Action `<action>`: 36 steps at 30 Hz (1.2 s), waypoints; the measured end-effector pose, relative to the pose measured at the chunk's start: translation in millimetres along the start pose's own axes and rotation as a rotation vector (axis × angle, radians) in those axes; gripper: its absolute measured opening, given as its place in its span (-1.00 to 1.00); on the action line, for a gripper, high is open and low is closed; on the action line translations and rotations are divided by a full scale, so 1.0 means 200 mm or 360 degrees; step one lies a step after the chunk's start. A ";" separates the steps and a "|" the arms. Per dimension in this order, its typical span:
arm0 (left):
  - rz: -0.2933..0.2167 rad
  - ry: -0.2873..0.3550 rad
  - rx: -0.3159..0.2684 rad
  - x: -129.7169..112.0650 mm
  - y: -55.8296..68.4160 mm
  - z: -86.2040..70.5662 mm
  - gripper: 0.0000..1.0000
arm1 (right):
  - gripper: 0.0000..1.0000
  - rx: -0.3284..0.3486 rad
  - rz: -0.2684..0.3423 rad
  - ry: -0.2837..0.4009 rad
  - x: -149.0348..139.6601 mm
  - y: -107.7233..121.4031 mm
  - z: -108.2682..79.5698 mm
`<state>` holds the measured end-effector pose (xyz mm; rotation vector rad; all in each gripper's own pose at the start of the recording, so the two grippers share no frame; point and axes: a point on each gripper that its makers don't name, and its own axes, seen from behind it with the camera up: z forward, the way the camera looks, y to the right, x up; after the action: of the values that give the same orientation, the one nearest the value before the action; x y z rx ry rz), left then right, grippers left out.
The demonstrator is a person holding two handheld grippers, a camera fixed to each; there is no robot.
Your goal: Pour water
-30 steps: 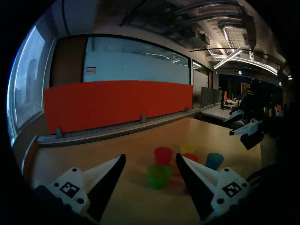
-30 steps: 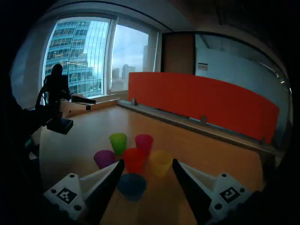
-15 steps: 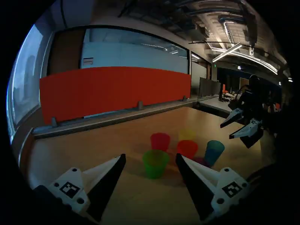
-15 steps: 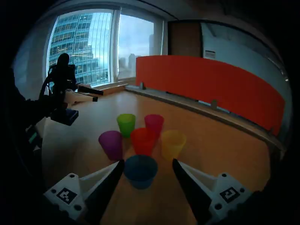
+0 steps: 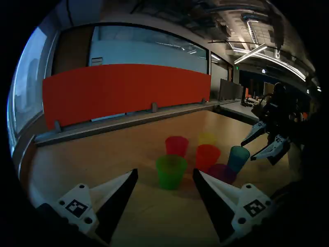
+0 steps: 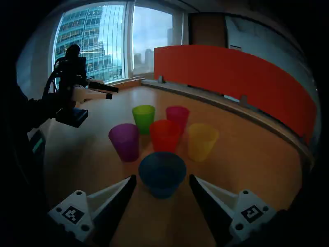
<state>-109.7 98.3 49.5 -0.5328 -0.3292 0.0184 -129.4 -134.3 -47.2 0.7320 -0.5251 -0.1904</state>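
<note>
Several plastic cups stand close together on a wooden table [image 6: 255,164]. In the right gripper view the blue cup [image 6: 162,174] is nearest, just ahead of my open right gripper [image 6: 161,184]; behind it stand a purple cup [image 6: 124,141], a red cup [image 6: 164,135], a yellow cup [image 6: 201,141], a green cup [image 6: 143,118] and a pink cup [image 6: 177,117]. In the left gripper view my open left gripper [image 5: 164,177] has the green cup [image 5: 170,171] just ahead of its fingertips, with the pink cup [image 5: 176,145], red cup [image 5: 207,157], purple cup [image 5: 222,173] and blue cup [image 5: 238,158] beyond. Both grippers hold nothing.
An orange partition [image 5: 123,88] runs along the table's far edge. Tall windows [image 6: 98,45] lie past the left gripper [image 6: 96,92], which a hand holds at the left of the right gripper view. The right gripper [image 5: 265,144] shows at the right of the left gripper view.
Both grippers have moved closer to the cups and tilted down. The blue cup now sits just ahead of the right fingertips, the green cup just ahead of the left ones.
</note>
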 end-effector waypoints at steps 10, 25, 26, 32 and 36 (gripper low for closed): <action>0.0026 -0.0027 0.0000 -0.03 0.00 0.02 0.99 | 0.99 0.0010 -0.0020 -0.0039 -0.03 -0.01 0.13; 0.0059 -0.0057 -0.0018 -0.04 0.02 0.06 0.99 | 0.96 0.0025 -0.0013 -0.0043 -0.03 0.00 0.21; 0.0061 -0.0059 -0.0020 -0.05 0.02 0.06 0.99 | 0.93 0.0026 -0.0011 -0.0042 -0.03 0.00 0.21; 0.0086 -0.0075 -0.0033 -0.05 0.04 0.07 0.99 | 0.83 0.0036 0.0005 -0.0036 -0.02 0.00 0.21; 0.0097 -0.0094 -0.0047 -0.06 0.06 0.07 0.99 | 0.83 0.0028 0.0006 -0.0008 0.00 0.00 0.20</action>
<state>-124.8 115.0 51.7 -0.5720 -0.3711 0.0887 -150.8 -157.2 -21.5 0.7479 -0.5338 -0.1843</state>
